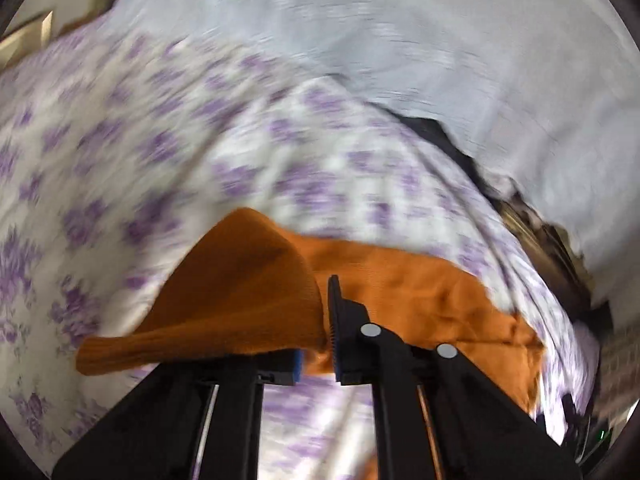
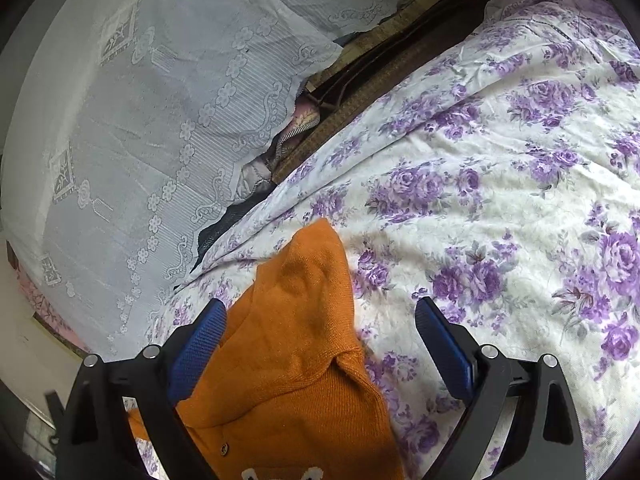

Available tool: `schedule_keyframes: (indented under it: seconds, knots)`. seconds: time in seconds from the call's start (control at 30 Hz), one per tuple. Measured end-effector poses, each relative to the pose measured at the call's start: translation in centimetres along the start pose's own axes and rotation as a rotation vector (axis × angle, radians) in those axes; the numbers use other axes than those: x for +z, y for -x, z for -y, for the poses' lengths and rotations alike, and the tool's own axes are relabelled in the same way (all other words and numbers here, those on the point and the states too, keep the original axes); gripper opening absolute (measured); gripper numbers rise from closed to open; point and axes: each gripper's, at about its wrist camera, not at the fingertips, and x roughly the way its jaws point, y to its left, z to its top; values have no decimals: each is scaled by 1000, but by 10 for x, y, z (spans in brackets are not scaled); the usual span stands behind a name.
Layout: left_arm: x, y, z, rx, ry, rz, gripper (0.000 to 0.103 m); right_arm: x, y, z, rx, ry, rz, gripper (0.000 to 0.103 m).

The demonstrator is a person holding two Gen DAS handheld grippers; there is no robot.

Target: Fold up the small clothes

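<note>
While left tool (image 1: pixel 320 320) pinches orange garment (image 1: pixel 248 280); right tool (image 2: pixel 320 344) wide; no legible writing.

My left gripper (image 1: pixel 320 320) sits at the bottom centre of the frame, its jaws pinched shut on a fold of an orange knitted garment (image 1: pixel 240 288) that drapes over my left finger and trails off toward the lower right. Beneath it a white bedspread with purple flowers (image 1: pixel 160 140) fills the left and middle of the frame, much blurred. A pale lace cloth (image 1: pixel 440 32) covers the upper right, a dark gap (image 1: pixel 432 132) showing along its edge.
</note>
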Motion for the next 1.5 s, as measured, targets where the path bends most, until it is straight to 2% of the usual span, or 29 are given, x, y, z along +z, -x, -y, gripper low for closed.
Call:
schedule_keyframes:
  seconds: [0.13,0.27,0.73,1.0,1.13,1.4,1.5]
  knots:
    - [-5,9,59,-47,-116,6,9,0,1,1,6,-6,0,96]
    - [-12,9,101,-44,-207,15,9,-1,0,2,13,-8,-2,96]
    - [-62,-20,204,-110,-369,-57,9,6,-7,7,55,-54,-9,96]
    - [-83,-36,238,-135,-408,-92,9,9,-9,11,70,-88,-6,96]
    - [-98,-49,251,-121,-436,-108,9,9,-8,14,74,-110,-3,96]
    - [-127,-85,247,-84,-471,-194,10,9,-9,16,72,-122,-2,96]
    - [-139,-89,246,-67,-527,-198,32,10,-10,16,70,-119,-3,96]
